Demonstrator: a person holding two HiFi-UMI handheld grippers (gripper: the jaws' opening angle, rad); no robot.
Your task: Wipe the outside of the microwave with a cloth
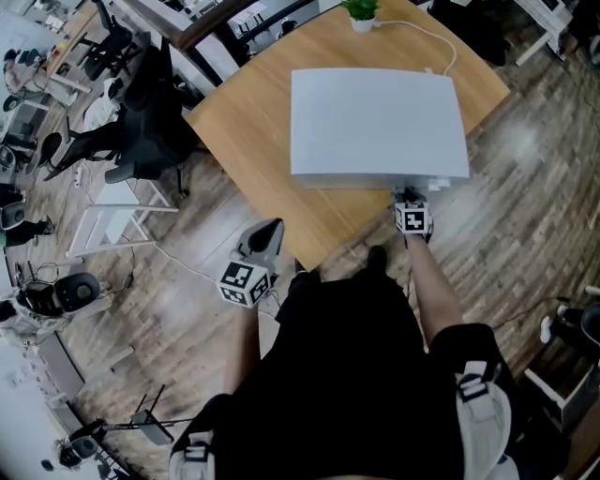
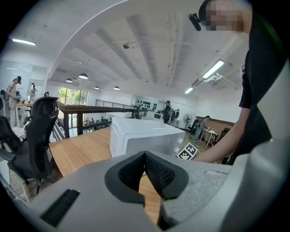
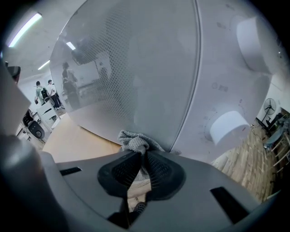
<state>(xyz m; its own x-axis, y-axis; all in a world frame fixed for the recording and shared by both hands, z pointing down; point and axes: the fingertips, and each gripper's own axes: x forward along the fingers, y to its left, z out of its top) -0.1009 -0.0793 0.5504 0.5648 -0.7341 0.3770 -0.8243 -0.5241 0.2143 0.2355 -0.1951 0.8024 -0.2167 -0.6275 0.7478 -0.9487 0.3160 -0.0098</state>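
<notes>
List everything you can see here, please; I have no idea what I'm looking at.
Boxy white microwave: one, white, middle of the table.
Wooden table: one, light brown, under the microwave.
Knitted grey cloth: one, grey, against the microwave's front, low down.
Small potted plant: one, green, table's far edge.
Black office chairs: at least two, black, left of the table.
Left gripper: one, grey, shut, empty, beside the table.
Right gripper: one, grey, shut on the cloth.

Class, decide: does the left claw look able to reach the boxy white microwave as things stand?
Probably yes: the left claw, shut and empty, hangs beside the wooden table, with only bare tabletop before the boxy white microwave.
</notes>
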